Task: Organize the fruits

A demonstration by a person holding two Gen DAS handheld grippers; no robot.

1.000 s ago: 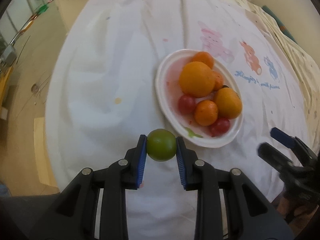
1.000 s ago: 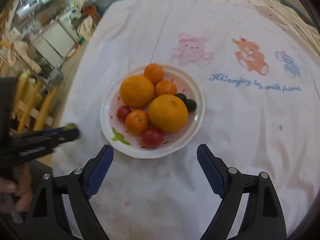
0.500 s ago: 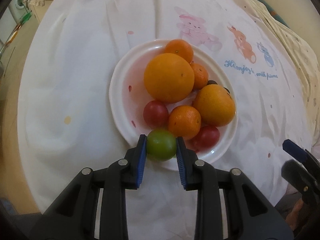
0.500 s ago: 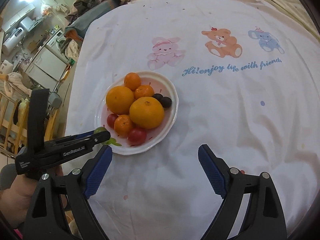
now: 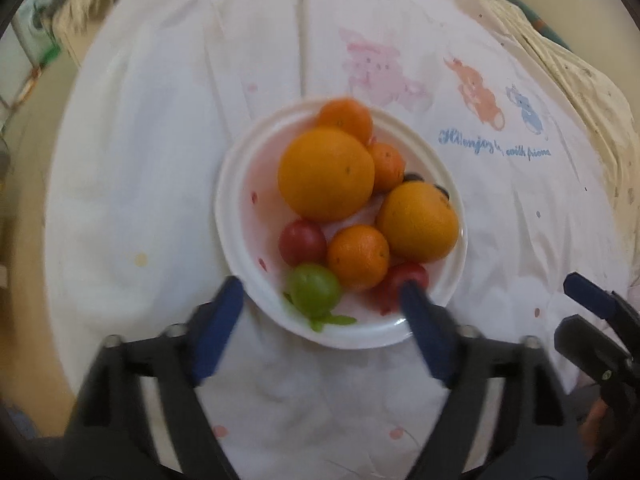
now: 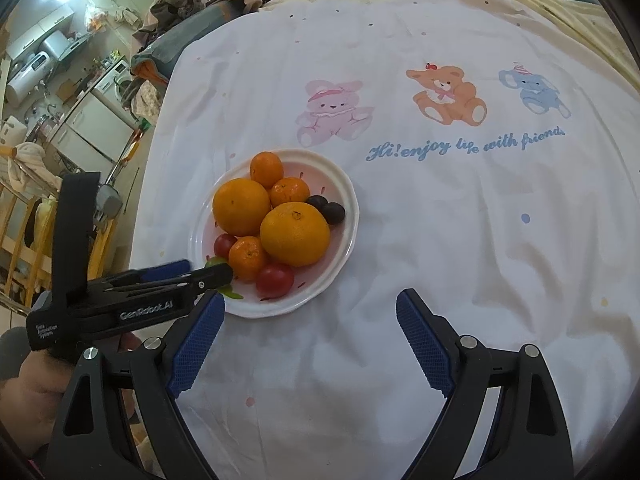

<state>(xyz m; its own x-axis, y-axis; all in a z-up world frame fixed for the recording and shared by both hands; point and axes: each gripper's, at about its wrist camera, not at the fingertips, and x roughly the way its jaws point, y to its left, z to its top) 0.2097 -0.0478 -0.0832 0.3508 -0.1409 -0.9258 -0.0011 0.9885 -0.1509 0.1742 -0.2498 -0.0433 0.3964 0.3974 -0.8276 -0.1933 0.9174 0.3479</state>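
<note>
A white plate (image 5: 236,184) holds two large oranges (image 5: 326,174), several small mandarins (image 5: 358,256), two red fruits (image 5: 302,242) and dark grapes. A small green fruit (image 5: 315,289) lies on the plate's near edge. My left gripper (image 5: 322,292) is open, its blue fingers on either side of the green fruit, not touching it. In the right wrist view the plate (image 6: 344,196) lies left of centre, and the left gripper (image 6: 192,274) reaches its near-left rim. My right gripper (image 6: 310,322) is open and empty above the cloth, just in front of the plate.
A white tablecloth (image 6: 440,220) with cartoon animals and blue lettering covers the round table. The table's left edge drops to a floor with kitchen furniture (image 6: 92,120). The right gripper shows at the lower right of the left wrist view (image 5: 592,320).
My left gripper carried the green fruit over the plate's near edge and opened, leaving it on the plate. My right gripper drew back a little and stayed open.
</note>
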